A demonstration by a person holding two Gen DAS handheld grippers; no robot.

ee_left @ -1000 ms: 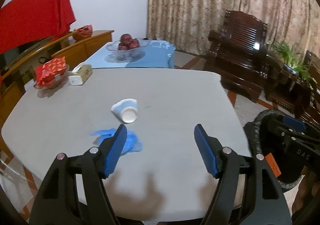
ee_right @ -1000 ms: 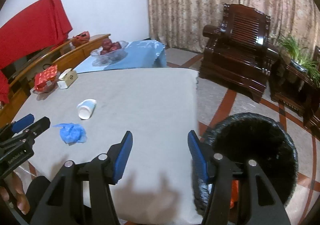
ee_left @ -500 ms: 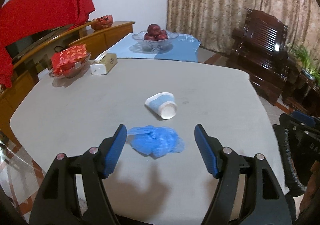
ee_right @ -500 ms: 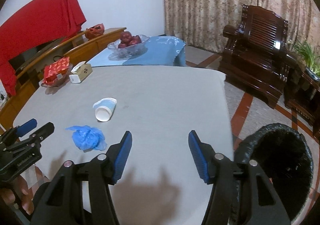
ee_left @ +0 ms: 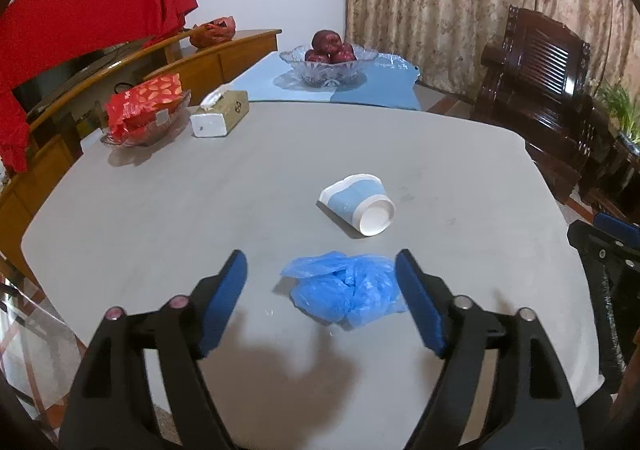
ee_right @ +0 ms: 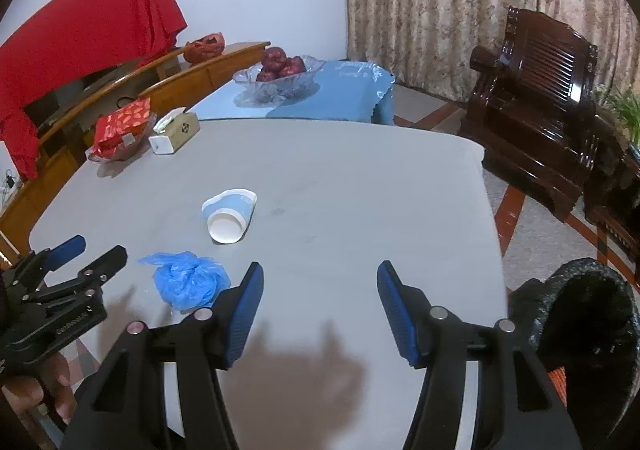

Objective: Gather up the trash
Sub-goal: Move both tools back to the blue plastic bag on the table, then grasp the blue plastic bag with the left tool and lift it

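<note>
Left tongs, jaws just widened and straddling the crumpled blue plastic bag untouched, should sink to the bench before pinching; right tongs hang open, empty.

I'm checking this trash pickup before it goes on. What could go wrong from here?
The open left gripper, whose jaws have just been opening, frames the crumpled blue bag off-centre, so it may pinch only a loose fold. The tipped paper cup just beyond might roll if nudged.
</note>
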